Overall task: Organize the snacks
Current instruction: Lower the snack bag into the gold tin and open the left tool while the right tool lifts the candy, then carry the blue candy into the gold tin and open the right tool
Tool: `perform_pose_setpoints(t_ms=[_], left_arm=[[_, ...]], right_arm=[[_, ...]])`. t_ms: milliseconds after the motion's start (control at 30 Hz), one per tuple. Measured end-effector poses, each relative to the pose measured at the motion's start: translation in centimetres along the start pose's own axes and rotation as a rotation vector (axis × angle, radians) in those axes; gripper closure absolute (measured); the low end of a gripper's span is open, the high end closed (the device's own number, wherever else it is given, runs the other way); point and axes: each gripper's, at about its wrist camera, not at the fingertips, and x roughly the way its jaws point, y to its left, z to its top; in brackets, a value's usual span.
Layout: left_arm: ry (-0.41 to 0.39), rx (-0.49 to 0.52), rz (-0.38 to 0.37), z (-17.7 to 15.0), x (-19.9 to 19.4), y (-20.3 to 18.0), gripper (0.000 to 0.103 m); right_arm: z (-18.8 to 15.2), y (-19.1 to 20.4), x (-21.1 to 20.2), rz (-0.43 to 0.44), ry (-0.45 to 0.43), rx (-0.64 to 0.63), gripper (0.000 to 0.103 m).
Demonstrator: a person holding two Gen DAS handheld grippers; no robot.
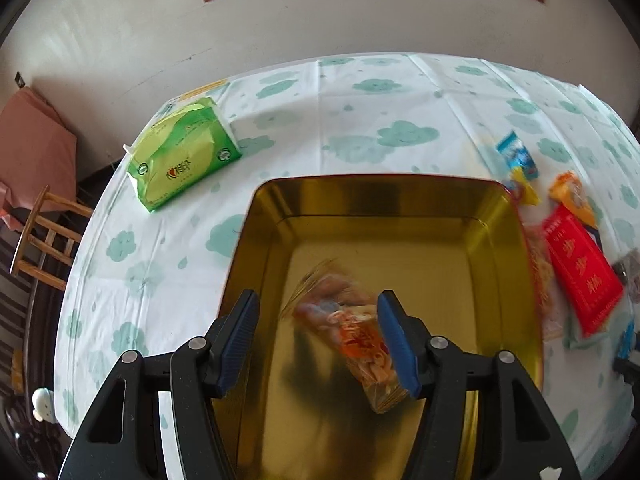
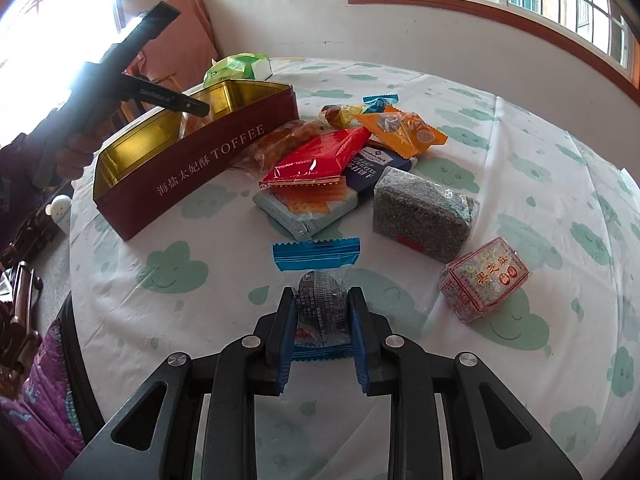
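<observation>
Left-wrist view: I see my left gripper (image 1: 318, 340) poised over the gold interior of the toffee tin (image 1: 360, 200), its blue pads (image 1: 240, 336) standing apart; a blurred orange snack packet (image 1: 360, 344) lies between them, touching the right pad at most, and I cannot tell whether it rests on the tin floor. A green tissue pack (image 1: 182, 152) sits on the cloud-print tablecloth (image 1: 360, 112) to the tin's left; a red packet (image 1: 580, 268) lies just beside its right wall. Right-wrist view: my right gripper (image 2: 320, 324) is clamped on a blue-ended wrapped snack (image 2: 318, 280) above the cloth. Beyond it lies the loose pile: a dark seed block (image 2: 420, 216), a clear sesame packet (image 2: 484, 276), an orange packet (image 2: 400, 128), all near the tin's long red side.
</observation>
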Motion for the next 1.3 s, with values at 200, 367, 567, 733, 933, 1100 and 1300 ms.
perform_pose_setpoints(t_ms=[200, 367, 567, 733, 933, 1100, 1300], left_arm=[[-0.062, -0.129, -0.026, -0.9, -2.3, 2.1, 0.033], [-0.149, -0.201, 0.051, -4.8, -6.7, 2.9, 0.031], [-0.172, -0.269, 0.046, -10.7, -10.6, 2.5, 0.031], [-0.211, -0.317, 0.065, -14.3, -13.3, 1.9, 0.031], [-0.236, -0.302, 0.060, -16.0, -14.6, 2.0, 0.031], [-0.238, -0.266, 0.079, -16.9, -14.8, 1.6, 0.030], [-0.213, -0.285, 0.046, -17.2, -13.9, 2.0, 0.030]], right_arm=[[-0.1, -0.2, -0.1, 0.012, -0.003, 0.019, 0.077], [0.7, -0.4, -0.8, 0.062, 0.000, 0.067, 0.077], [5.3, 0.9, -3.1, 0.158, -0.079, 0.080, 0.077], [12.3, 3.4, -1.2, 0.258, -0.111, 0.065, 0.077], [18.0, 6.7, 5.8, 0.290, -0.023, 0.049, 0.077], [19.5, 8.7, 10.6, 0.277, 0.051, 0.049, 0.077], [19.9, 9.1, 14.0, 0.275, 0.095, 0.076, 0.074]])
